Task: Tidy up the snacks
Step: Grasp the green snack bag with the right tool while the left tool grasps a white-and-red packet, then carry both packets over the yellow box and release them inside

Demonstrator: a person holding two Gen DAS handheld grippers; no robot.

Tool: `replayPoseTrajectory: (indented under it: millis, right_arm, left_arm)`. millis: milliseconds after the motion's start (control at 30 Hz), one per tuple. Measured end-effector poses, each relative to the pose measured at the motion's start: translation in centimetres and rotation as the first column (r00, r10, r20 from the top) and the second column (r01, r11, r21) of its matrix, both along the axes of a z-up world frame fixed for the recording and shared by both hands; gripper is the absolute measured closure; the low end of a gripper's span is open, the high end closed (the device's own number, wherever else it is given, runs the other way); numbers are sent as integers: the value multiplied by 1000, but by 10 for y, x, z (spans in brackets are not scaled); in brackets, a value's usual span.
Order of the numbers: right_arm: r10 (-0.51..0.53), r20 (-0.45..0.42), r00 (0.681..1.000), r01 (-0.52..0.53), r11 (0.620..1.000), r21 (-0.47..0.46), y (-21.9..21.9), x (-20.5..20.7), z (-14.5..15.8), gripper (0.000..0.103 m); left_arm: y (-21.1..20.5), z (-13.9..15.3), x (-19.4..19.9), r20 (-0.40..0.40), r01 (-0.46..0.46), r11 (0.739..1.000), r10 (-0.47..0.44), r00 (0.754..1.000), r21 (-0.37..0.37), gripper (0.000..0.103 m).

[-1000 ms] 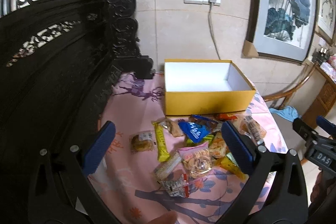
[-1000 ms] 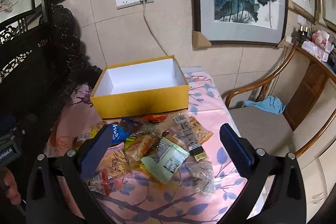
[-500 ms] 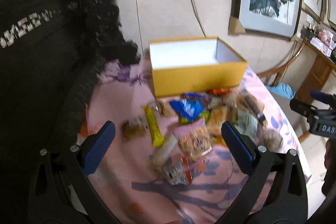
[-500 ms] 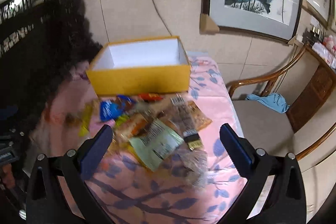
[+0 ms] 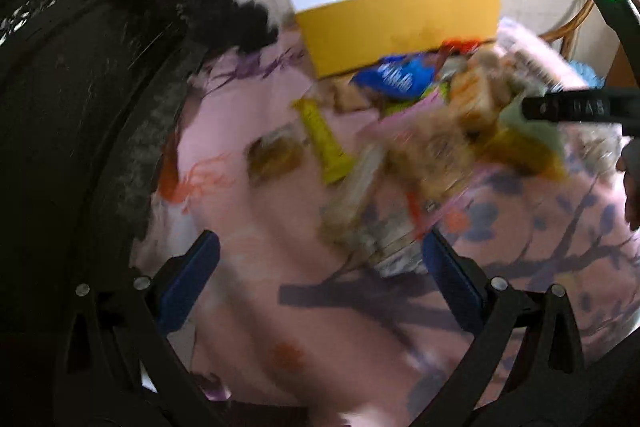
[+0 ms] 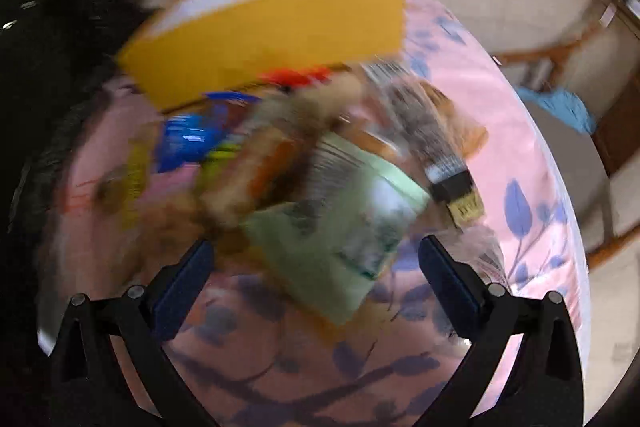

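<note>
Both views are motion-blurred. A pile of several snack packets lies on the pink flowered tablecloth [image 5: 248, 307] in front of an open yellow box [image 5: 396, 23] with a white inside. In the left wrist view I see a yellow bar [image 5: 324, 143], a blue packet [image 5: 396, 79] and a small brown packet [image 5: 276, 155]. My left gripper [image 5: 318, 271] is open and empty above the cloth, near the pile. In the right wrist view, my right gripper [image 6: 314, 269] is open and empty just over a pale green packet [image 6: 340, 231]; the yellow box [image 6: 272, 39] stands behind.
A dark carved wooden bench back [image 5: 80, 67] runs along the left. A wooden chair with a blue cloth [image 6: 564, 107] stands right of the table. The right gripper's body [image 5: 580, 107] reaches in at the right of the left wrist view. A tiled wall is behind.
Both grippers have dropped lower and moved closer to the snack pile. The packets look larger and blurred. Both stay open and empty.
</note>
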State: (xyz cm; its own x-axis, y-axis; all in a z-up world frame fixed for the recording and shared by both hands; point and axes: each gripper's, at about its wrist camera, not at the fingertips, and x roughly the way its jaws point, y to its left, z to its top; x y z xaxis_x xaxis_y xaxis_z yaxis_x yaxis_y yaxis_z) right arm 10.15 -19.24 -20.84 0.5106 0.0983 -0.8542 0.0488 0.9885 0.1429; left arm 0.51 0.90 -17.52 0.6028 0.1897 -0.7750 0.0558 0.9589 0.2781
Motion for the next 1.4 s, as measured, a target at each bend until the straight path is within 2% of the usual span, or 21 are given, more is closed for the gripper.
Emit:
replayPoseTrajectory:
  millis: [100,233,300,400,467,567,667,733,833,867,933,1033,1100,1267,1400]
  right_arm:
    - [-49,-58,997,53,997,57,-13,15,-25,1]
    - [-59,-44,997,63,992,107,-15,27,-32,1]
    - [-42,-47,998,48,988,146,-15,31,-30,24]
    - [-14,-98,995,36,974,225,-17,32,-29,44]
    - [20,-94,995,1,976,216,-18,23,-18,61]
    - [81,-55,995,-71,984,165,-16,7,1,64]
    - [111,-48,993,-100,975,200,-23,-1,13,65]
    - [111,-37,993,-101,975,199,-26,-6,18,65]
    - [126,-28,992,-116,967,226,-30,-11,28,75]
    - [131,-25,991,-122,966,228,-31,-14,31,75]
    - [143,-20,989,-136,968,209,-34,-17,32,76]
    - [123,-40,992,-112,971,211,-36,-14,20,77]
    - [117,-27,993,-107,966,236,-39,-17,25,77]
    - [148,41,988,-153,971,186,-39,-25,57,77]
    - [176,126,976,-197,965,175,-40,-31,95,77]
  left_arm:
    - [9,-7,3,-25,-28,1000,28,999,-10,2]
    - [14,-17,15,-55,-42,998,40,998,-42,2]
    - [13,-23,24,-71,-49,998,46,996,-38,2]
    - [10,-28,31,-98,-34,997,27,995,-75,2]
    - [5,-28,31,-100,-2,995,-8,995,-105,2]
    - [-9,-34,30,-90,76,993,-84,992,-88,2]
    - [-17,-52,30,-133,118,990,-127,983,-72,2]
    - [-22,-71,33,-192,128,990,-136,972,-50,26]
    - [-24,-78,31,-174,137,981,-161,971,-140,71]
    - [-28,-77,30,-173,158,976,-184,968,-151,70]
    - [-37,-80,27,-158,193,976,-208,965,-100,71]
    - [-39,-80,25,-163,185,978,-198,966,-91,73]
    - [-38,-74,22,-154,169,981,-181,971,-91,74]
    - [-30,-42,19,-101,120,983,-134,986,-138,75]
    - [-24,-8,27,-50,87,972,-100,994,-219,75]
